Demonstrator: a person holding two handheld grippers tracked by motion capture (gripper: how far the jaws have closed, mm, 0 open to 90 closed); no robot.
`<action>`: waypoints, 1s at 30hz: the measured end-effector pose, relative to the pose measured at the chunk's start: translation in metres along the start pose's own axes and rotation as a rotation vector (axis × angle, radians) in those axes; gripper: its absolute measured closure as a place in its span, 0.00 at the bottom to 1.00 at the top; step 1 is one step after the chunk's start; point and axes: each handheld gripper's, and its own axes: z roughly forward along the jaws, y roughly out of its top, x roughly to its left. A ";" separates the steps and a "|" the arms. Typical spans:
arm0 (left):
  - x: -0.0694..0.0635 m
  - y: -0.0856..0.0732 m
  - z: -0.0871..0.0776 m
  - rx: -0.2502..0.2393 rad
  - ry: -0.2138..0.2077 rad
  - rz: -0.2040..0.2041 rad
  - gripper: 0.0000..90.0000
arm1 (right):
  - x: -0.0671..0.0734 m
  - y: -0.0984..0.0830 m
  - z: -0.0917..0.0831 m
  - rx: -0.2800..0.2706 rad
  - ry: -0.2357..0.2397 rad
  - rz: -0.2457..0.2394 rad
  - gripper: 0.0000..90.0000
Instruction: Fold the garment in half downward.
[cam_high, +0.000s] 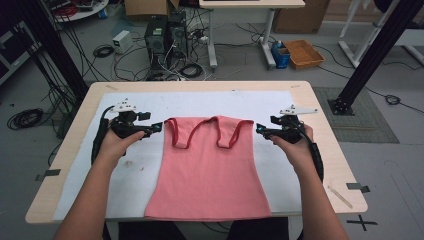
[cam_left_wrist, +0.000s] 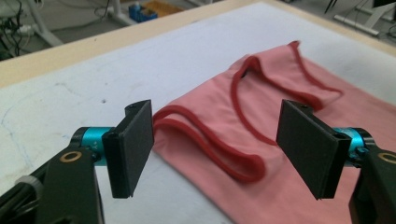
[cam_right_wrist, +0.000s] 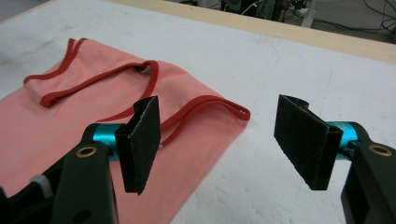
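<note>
A pink tank top (cam_high: 207, 170) with red-trimmed straps lies flat on the white cloth (cam_high: 125, 175), hem toward the table's near edge. My left gripper (cam_high: 158, 127) hovers just left of its left strap, jaws open with nothing pressed between them. In the left gripper view the left gripper (cam_left_wrist: 223, 148) frames the top's (cam_left_wrist: 299, 154) red strap loop (cam_left_wrist: 210, 144) between its wide pads. My right gripper (cam_high: 259, 129) sits just right of the right strap, open too. In the right gripper view the right gripper (cam_right_wrist: 224, 144) stands over the strap corner (cam_right_wrist: 233, 112) of the top (cam_right_wrist: 70, 126).
The white cloth covers most of the wooden table (cam_high: 320, 145). A thin stick (cam_high: 340, 196) lies near the table's right front corner. Beyond the table stand computer towers (cam_high: 165, 37), tangled cables and an orange basket (cam_high: 303, 53) on the floor.
</note>
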 end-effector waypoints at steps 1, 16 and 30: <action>0.005 0.001 0.006 0.005 -0.002 -0.004 0.31 | -0.002 0.000 0.004 0.007 0.000 0.001 0.36; 0.046 -0.026 0.078 0.185 0.007 -0.113 0.32 | -0.021 0.003 0.102 0.223 -0.012 -0.044 0.53; 0.032 -0.021 0.083 0.184 -0.013 0.029 0.93 | -0.021 -0.001 0.108 0.285 0.004 -0.114 0.95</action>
